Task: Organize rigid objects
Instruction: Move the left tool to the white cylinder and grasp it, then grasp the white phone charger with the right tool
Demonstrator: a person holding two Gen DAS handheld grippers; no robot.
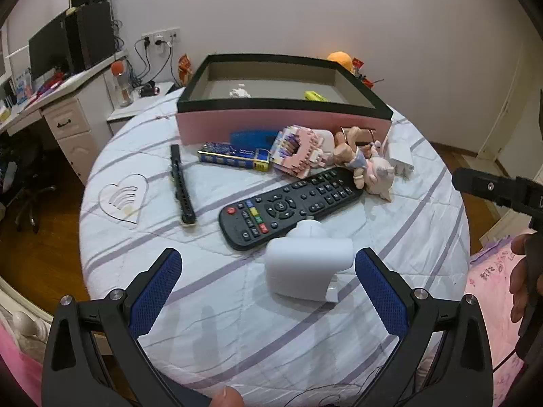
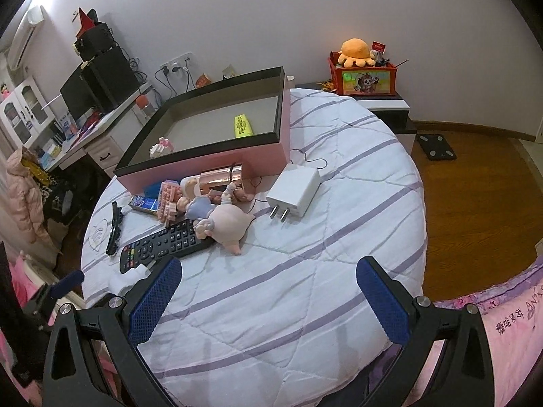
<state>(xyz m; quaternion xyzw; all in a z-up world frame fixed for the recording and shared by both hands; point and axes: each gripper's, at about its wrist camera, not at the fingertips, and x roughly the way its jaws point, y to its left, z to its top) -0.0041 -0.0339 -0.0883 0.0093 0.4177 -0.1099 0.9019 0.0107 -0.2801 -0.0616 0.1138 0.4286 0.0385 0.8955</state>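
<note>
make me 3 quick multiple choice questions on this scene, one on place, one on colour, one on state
1. Where is the highlighter?
A. in the box
B. on the remote
C. on the floor

2. What colour are the box's outer walls?
A. green
B. pink
C. white

3. How is the left gripper?
A. shut on the remote
B. open around a white device
C. out of view

Answers:
1 A, it lies on the box's floor.
2 B, pink sides under a black rim.
3 B, pads stand apart on either side of the device.

Plain white wall (image 2: 271, 17) behind, wood floor (image 2: 475, 203) – pretty warm brown. White desk (image 1: 64, 101) on the left with a dark monitor (image 1: 47, 51) (cables everywhere), plus a wall-mounted air conditioner (image 2: 23, 34) up in the corner.
</note>
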